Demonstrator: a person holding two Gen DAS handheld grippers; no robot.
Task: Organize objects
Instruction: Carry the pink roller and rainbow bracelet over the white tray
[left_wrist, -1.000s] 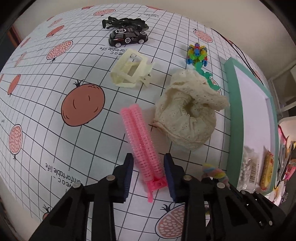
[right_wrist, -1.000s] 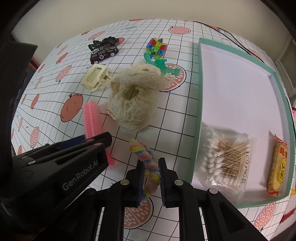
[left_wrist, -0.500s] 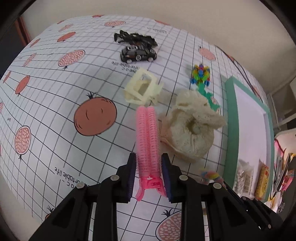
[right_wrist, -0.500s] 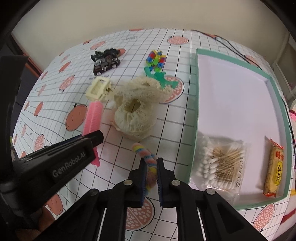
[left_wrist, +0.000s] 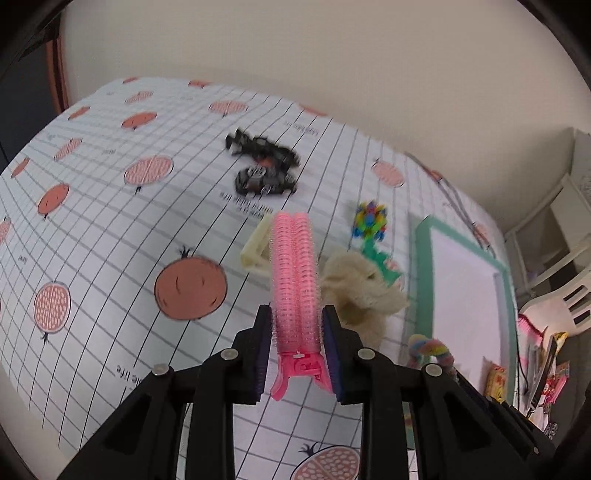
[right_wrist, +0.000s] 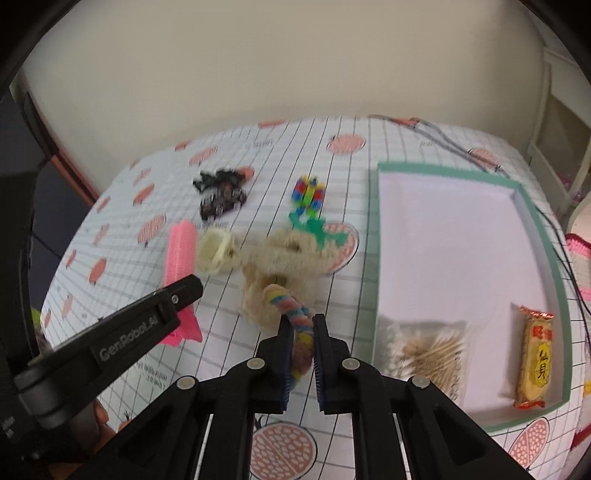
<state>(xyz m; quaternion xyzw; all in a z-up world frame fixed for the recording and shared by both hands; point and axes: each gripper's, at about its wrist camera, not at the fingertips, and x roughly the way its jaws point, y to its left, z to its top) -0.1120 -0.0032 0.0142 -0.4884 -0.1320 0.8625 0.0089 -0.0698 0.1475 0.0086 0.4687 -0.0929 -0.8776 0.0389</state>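
Observation:
My left gripper (left_wrist: 297, 325) is shut on a pink hair-roller clip (left_wrist: 294, 280), which is lifted off the table and points away from me. The right wrist view shows that clip (right_wrist: 180, 251) at the left, above the left gripper's arm (right_wrist: 122, 332). My right gripper (right_wrist: 300, 325) is shut on a rainbow fuzzy twist (right_wrist: 291, 314), raised over the cloth; the same twist (left_wrist: 430, 349) shows at the lower right of the left wrist view. The white tray with a green rim (right_wrist: 373, 258) lies to the right, holding a bag of cotton swabs (right_wrist: 428, 350) and a yellow snack packet (right_wrist: 535, 358).
On the pomegranate-print tablecloth lie a cream lace scrunchie (right_wrist: 280, 266), a cream claw clip (right_wrist: 214, 251), a black toy car (right_wrist: 221, 203), a black tangled item (right_wrist: 218, 177), a multicoloured block toy (right_wrist: 308, 192) and a green piece (right_wrist: 314, 229). A cable (right_wrist: 443, 140) runs behind the tray.
Both grippers have closed on their items and risen from the table: the pink clip and the rainbow twist now hang in the air. The views have tilted up toward the wall.

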